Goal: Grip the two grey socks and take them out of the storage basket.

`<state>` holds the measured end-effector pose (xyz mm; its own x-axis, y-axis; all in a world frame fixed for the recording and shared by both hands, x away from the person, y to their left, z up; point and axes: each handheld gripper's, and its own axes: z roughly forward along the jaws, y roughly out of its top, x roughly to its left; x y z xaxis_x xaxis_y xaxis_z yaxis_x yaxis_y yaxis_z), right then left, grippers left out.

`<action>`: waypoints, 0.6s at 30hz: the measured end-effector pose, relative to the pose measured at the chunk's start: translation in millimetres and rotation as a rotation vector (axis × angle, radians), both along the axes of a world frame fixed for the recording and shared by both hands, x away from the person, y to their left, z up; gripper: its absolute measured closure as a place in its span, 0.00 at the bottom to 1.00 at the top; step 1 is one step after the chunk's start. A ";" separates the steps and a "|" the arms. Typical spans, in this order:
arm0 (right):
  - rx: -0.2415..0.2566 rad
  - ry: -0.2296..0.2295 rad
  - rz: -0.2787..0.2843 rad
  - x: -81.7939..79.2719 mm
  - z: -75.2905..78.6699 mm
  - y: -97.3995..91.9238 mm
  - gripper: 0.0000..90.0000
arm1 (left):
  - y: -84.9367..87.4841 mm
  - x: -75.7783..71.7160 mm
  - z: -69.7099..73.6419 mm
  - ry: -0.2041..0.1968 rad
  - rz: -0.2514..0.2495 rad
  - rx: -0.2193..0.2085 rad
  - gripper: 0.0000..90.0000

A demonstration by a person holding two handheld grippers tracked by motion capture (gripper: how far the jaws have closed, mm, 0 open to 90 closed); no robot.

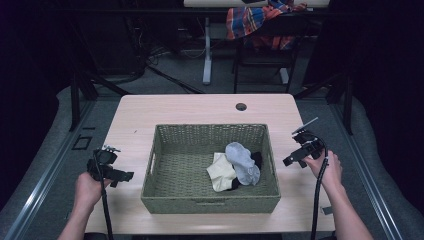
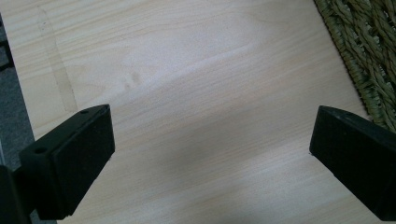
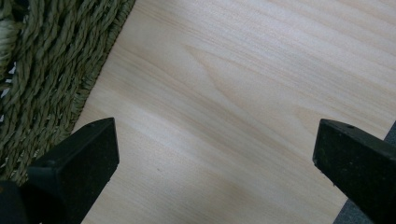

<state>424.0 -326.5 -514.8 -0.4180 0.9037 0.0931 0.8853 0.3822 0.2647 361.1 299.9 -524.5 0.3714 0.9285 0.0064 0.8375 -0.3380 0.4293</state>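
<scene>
No brand, label or writing can be read on any item. The high view shows a light wooden table (image 1: 150,112) carrying a green woven basket (image 1: 170,150) at its centre. Inside the basket, toward its right half, lie a grey sock (image 1: 241,161), a cream sock (image 1: 221,171) and a black sock (image 1: 257,158), bunched together and touching; the grey sock lies partly over the other two.

The left tool (image 1: 116,176) is held over the table just left of the basket. The right tool (image 1: 295,159) is held just right of the basket, apart from its wall. Both are clear of the socks.

The left gripper view shows what the high view cannot resolve: the left tool (image 2: 212,154) has its jaws spread wide with nothing between them, bare wood grain below and a faint strip mark on the surface, with the basket weave at the upper right. The right gripper view shows the right tool (image 3: 215,163) likewise spread and empty, the basket wall at its left and the table edge at the lower right. A plaid cloth (image 1: 255,20) hangs over furniture behind the table.
</scene>
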 end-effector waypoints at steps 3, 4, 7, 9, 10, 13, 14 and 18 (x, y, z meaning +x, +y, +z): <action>0.004 0.010 0.019 0.5 2.0 -0.8 0.00 | 0.1 0.2 0.1 0.005 -0.002 -0.001 0.00; 0.008 0.006 0.021 0.3 2.9 -0.6 0.00 | 0.1 0.2 0.1 0.004 -0.002 -0.001 0.00; 0.005 -0.001 0.028 -0.2 6.0 0.6 0.00 | 0.3 0.2 0.0 0.005 -0.003 -0.001 0.00; 0.001 -0.010 0.024 -1.3 7.8 2.3 0.00 | 0.4 -0.1 0.0 0.005 -0.002 -0.002 0.00; -0.001 -0.008 0.034 -1.1 8.8 2.5 0.00 | 0.7 -0.2 0.0 0.006 -0.002 -0.002 0.00; 0.009 -0.026 0.025 -2.3 11.1 4.5 0.00 | 1.1 -0.3 0.2 0.005 -0.001 -0.001 0.00; 0.007 -0.026 0.033 -2.1 13.2 4.3 0.00 | 1.5 -0.5 0.2 0.005 -0.003 -0.002 0.00; 0.000 -0.034 0.032 -4.0 25.8 5.6 0.00 | 0.9 0.0 -0.1 0.007 -0.002 0.003 0.00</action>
<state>420.0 -320.9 -489.0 -0.4498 0.8897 0.0785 0.8630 0.4104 0.2946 361.0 300.8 -524.6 0.3732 0.9277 0.0069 0.8397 -0.3410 0.4227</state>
